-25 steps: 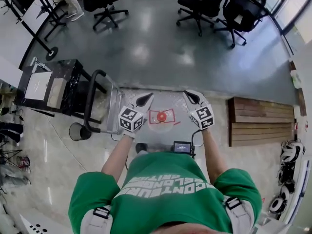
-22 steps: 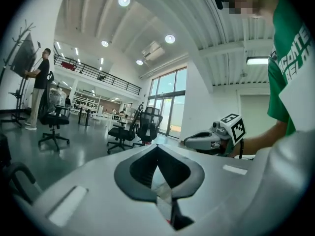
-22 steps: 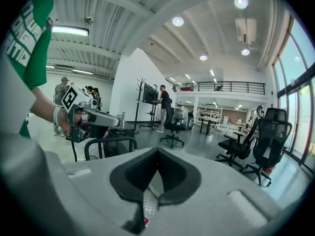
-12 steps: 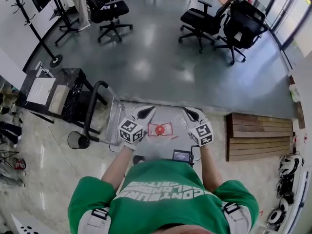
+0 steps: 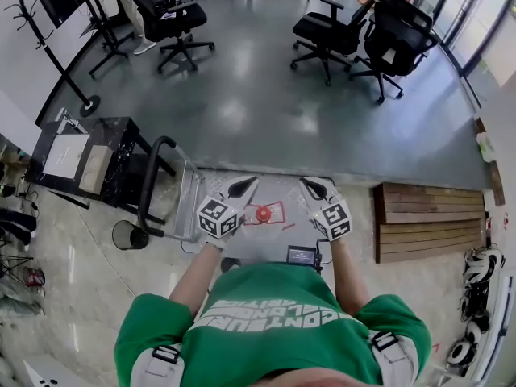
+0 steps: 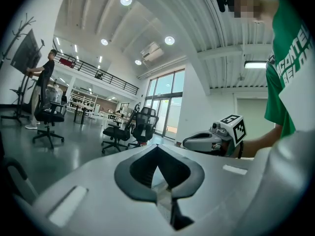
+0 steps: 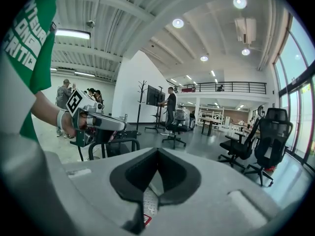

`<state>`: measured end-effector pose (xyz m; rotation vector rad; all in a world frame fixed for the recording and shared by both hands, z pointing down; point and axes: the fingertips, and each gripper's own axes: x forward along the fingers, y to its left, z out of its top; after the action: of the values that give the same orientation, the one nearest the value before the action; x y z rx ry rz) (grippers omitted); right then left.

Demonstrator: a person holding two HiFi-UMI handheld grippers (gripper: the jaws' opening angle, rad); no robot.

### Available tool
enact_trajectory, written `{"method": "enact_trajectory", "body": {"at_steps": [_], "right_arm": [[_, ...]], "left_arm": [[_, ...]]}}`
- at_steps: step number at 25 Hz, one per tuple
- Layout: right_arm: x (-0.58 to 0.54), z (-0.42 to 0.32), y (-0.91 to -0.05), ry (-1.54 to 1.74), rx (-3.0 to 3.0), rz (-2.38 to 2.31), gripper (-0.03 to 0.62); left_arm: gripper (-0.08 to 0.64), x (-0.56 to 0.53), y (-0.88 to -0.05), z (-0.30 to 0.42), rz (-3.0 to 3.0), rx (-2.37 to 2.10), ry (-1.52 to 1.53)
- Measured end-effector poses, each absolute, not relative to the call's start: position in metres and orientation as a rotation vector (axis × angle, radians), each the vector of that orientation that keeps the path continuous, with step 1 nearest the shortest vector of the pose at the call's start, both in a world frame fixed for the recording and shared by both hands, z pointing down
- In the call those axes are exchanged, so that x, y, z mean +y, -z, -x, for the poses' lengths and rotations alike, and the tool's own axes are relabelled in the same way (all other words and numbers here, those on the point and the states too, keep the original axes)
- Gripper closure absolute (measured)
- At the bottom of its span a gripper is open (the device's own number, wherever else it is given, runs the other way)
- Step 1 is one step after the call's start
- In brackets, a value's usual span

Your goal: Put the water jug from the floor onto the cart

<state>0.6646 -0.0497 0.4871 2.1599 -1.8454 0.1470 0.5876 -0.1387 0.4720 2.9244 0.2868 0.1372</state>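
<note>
In the head view the clear water jug with a red cap [image 5: 264, 214] stands on the cart's metal deck [image 5: 282, 185], seen from straight above. The cart's black handle [image 5: 153, 180] rises at the left. My left gripper [image 5: 244, 185] is to the left of the cap and my right gripper [image 5: 309, 185] to the right, both above the jug and apart from it. Each is shut with nothing between its jaws. The left gripper view shows its own shut jaws [image 6: 157, 151] and the right gripper [image 6: 212, 140]. The right gripper view shows its shut jaws [image 7: 156, 156] and the left gripper [image 7: 93, 123].
A black cabinet [image 5: 85, 147] stands left of the cart, with a small round bin [image 5: 127, 235] beside it. A wooden slatted pallet [image 5: 431, 212] lies to the right. Office chairs [image 5: 351, 27] and a person at a screen stand [image 6: 42, 77] are farther off across the grey floor.
The head view has tipped up a little, showing more of the far floor. Both grippers stay shut on either side of the jug's cap.
</note>
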Motion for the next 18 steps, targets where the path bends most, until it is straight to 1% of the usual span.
{"method": "enact_trajectory", "body": {"at_steps": [18], "right_arm": [[-0.048, -0.651, -0.496, -0.169, -1.858, -2.124, 0.599]], "left_arm": [[0.546, -0.136, -0.478, -0.578, -2.914, 0.274, -0.154]]}}
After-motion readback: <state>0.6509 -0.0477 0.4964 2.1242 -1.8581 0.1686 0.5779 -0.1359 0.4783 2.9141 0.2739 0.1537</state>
